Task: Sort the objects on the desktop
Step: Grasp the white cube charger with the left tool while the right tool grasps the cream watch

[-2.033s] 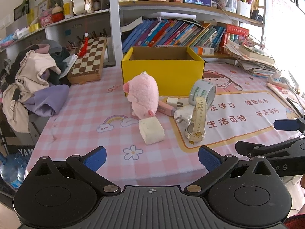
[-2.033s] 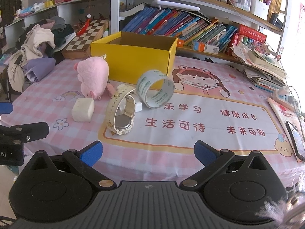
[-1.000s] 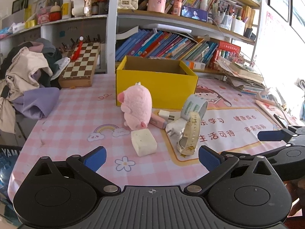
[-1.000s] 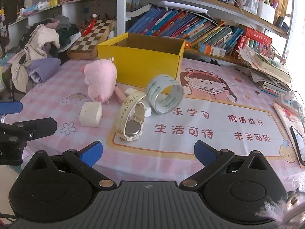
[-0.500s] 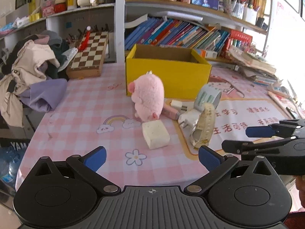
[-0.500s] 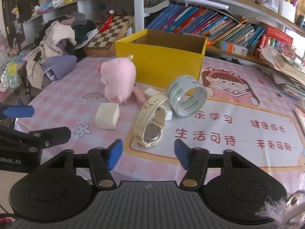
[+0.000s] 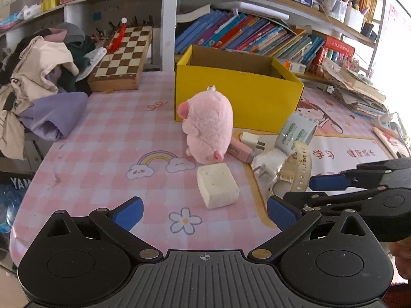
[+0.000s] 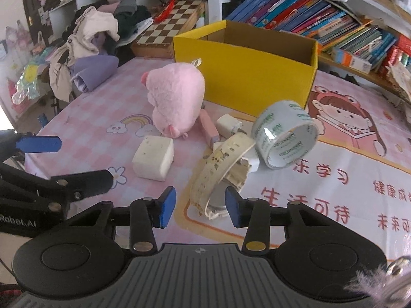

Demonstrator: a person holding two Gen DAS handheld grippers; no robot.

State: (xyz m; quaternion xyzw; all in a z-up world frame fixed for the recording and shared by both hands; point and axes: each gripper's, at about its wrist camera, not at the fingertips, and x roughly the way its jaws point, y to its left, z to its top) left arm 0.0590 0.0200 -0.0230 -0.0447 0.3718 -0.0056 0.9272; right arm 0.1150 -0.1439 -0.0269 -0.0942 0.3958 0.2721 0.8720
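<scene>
Right gripper [image 8: 200,206] half-closed around the cream watch [image 8: 221,169] just ahead — contact seemingly not made, left gripper [image 7: 204,211] spread wide, white block [image 7: 217,186] ahead

Bright daylight enters from the right, overexposing that edge in the left wrist view. Soft shadows fall on the desk [image 7: 108,138]. Fisheye distortion bends the shelves [image 7: 257,0]; corners vignette black. Focus is sharp.
</scene>
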